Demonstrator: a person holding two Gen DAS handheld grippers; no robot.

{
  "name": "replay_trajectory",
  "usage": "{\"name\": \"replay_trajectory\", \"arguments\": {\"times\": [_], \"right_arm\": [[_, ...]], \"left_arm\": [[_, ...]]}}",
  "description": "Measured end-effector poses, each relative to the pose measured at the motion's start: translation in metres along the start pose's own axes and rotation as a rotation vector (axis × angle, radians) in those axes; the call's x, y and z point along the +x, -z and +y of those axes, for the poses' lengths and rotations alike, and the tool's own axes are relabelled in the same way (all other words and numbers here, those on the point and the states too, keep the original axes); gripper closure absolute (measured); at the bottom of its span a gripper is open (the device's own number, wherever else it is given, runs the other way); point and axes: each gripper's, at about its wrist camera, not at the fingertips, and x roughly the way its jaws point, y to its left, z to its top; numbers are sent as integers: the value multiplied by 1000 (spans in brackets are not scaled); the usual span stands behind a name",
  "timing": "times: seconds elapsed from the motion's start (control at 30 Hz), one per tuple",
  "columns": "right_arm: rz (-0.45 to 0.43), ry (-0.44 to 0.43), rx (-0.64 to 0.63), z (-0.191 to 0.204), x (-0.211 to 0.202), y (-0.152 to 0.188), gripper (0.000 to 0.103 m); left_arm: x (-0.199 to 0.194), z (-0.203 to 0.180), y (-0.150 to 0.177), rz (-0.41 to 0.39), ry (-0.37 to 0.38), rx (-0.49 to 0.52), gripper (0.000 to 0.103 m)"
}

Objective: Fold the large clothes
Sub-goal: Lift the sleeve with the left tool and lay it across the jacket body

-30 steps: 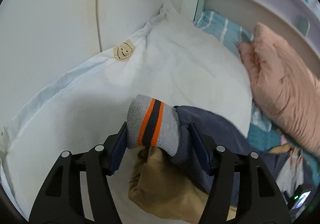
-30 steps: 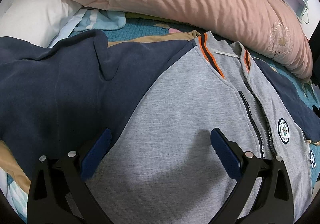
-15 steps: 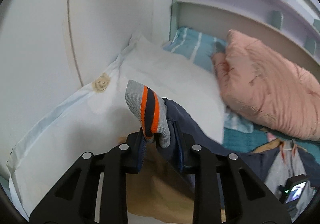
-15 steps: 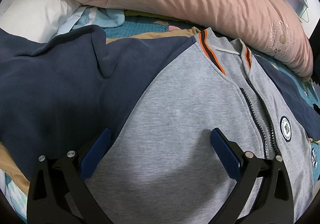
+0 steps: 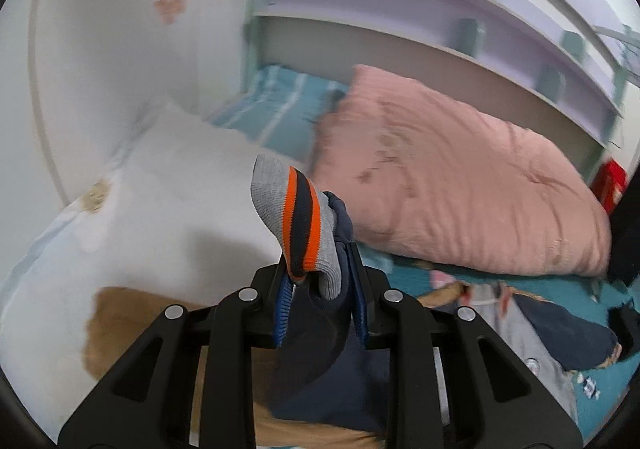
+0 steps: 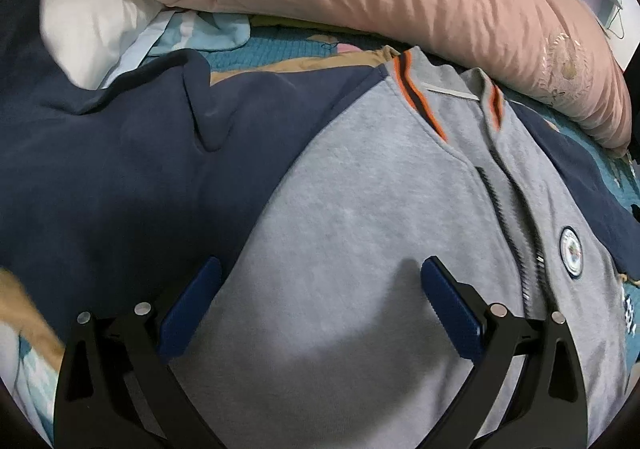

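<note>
Pinching the cuff [image 5: 298, 223] in our left claw [image 5: 320, 305] lets us swing the sleeve inward — our right claw [image 6: 320, 305], wide open and empty, rests on the jacket [image 6: 360, 249].

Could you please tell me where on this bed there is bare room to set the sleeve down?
Little bare bedding shows. The jacket's grey front, beside the zip, lies flat and uncovered. The back is crowded by the pink quilt and white pillow.

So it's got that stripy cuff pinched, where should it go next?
Probably across onto the grey jacket front: the left gripper holds the orange-striped grey cuff of the navy sleeve lifted, while the right gripper rests open on the chest.
</note>
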Motion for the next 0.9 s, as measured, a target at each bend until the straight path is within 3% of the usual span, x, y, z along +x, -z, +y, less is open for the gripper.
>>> {"name": "replay_trajectory", "arguments": {"times": [0.13,0.23,0.47,0.7,0.9], "right_arm": [[17,13,-38,5,-15,24,7],[-55,102,-112,24,-9,46,7],[-23,36,-58,14,0,47,7],[-25,21,-45,10,-1,52,7],[-20,0,-32,10,2,53,6]], "left_arm": [[6,-44,-4,28,103,24,78],[10,-75,-7,50,151,45,78],[10,-177,-2,96,240,163,78],[14,-276,39,147,258,228,78],[59,-357,80,219,241,244,78]]}}
